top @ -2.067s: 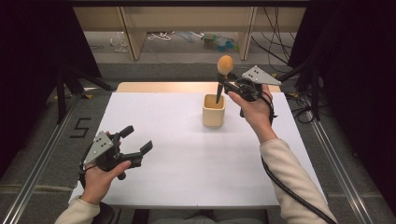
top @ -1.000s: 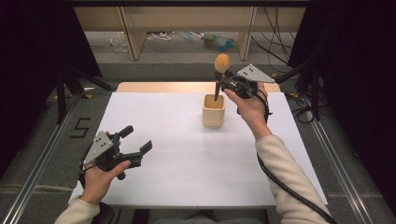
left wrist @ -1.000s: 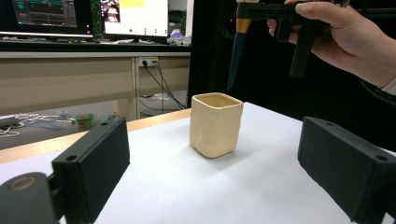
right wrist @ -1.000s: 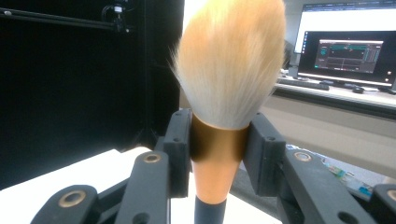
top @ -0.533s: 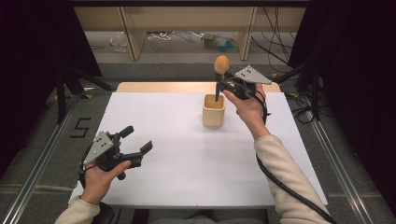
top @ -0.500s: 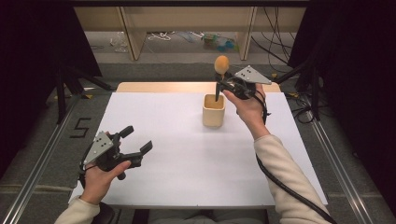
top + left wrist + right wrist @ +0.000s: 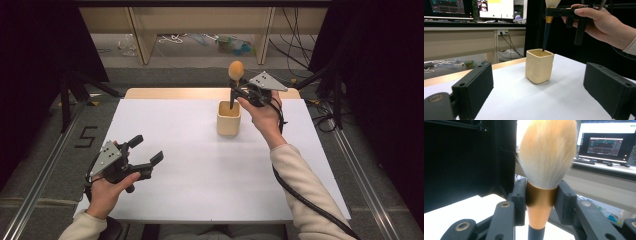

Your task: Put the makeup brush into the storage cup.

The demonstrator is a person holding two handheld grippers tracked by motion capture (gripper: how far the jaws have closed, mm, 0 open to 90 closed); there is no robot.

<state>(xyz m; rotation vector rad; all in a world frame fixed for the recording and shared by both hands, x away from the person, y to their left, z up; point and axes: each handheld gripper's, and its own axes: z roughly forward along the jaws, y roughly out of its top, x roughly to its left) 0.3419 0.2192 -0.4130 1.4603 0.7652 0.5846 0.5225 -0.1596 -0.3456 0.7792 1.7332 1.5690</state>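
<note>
Makeup brush [image 7: 235, 70], held upright over the cream cup [image 7: 229, 118] at 12 o'clock: right gripper [image 7: 235, 93] jaws clamp its gold ferrule, a rigid, likely slippery hold; bristles soft, brush light. Left gripper [image 7: 145, 152], 8 o'clock, gapes empty.

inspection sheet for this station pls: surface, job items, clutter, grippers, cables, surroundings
Surface: white table top, wooden strip along its far edge.
Job's things: makeup brush upright, bristles up, handle tip at the mouth of the cream square cup.
Clutter: nothing seen on the table.
Grippers: right gripper shut on the brush's gold ferrule; left gripper open, holding nothing, at the table's near left.
Cables: black cable trails along the right sleeve; loose cables on the floor beyond.
Surroundings: black curtains at the sides, monitors on a desk behind.
</note>
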